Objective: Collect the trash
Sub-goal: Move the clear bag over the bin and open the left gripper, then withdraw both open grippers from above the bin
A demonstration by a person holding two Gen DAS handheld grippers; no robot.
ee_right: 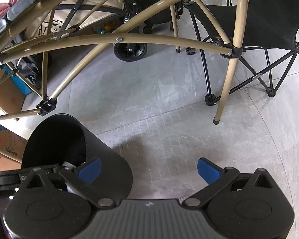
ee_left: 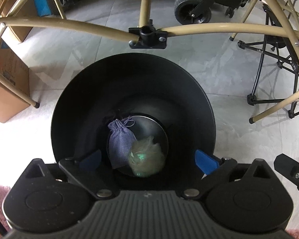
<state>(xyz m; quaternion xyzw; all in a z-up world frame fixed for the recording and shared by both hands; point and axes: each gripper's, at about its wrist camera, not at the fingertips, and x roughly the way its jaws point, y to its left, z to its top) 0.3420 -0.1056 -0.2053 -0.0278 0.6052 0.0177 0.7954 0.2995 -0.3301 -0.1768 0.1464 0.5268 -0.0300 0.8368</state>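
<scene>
Grey floor tiles (ee_left: 219, 75) lie under a tan folding frame (ee_left: 69, 24). On them stands the black trash bin (ee_left: 133, 91), and at its bottom lie 2 things: a small blue-grey cloth pouch (ee_left: 119, 141) and, touching it, a crumpled clear plastic wad (ee_left: 146, 157). Above the bin's mouth the left gripper (ee_left: 148, 160) points down with its blue pads wide apart, holding nothing. Just beside the bin, the right gripper (ee_right: 148, 171) is also wide and empty over bare floor. Cardboard boxes (ee_left: 8, 91) stand further away.
</scene>
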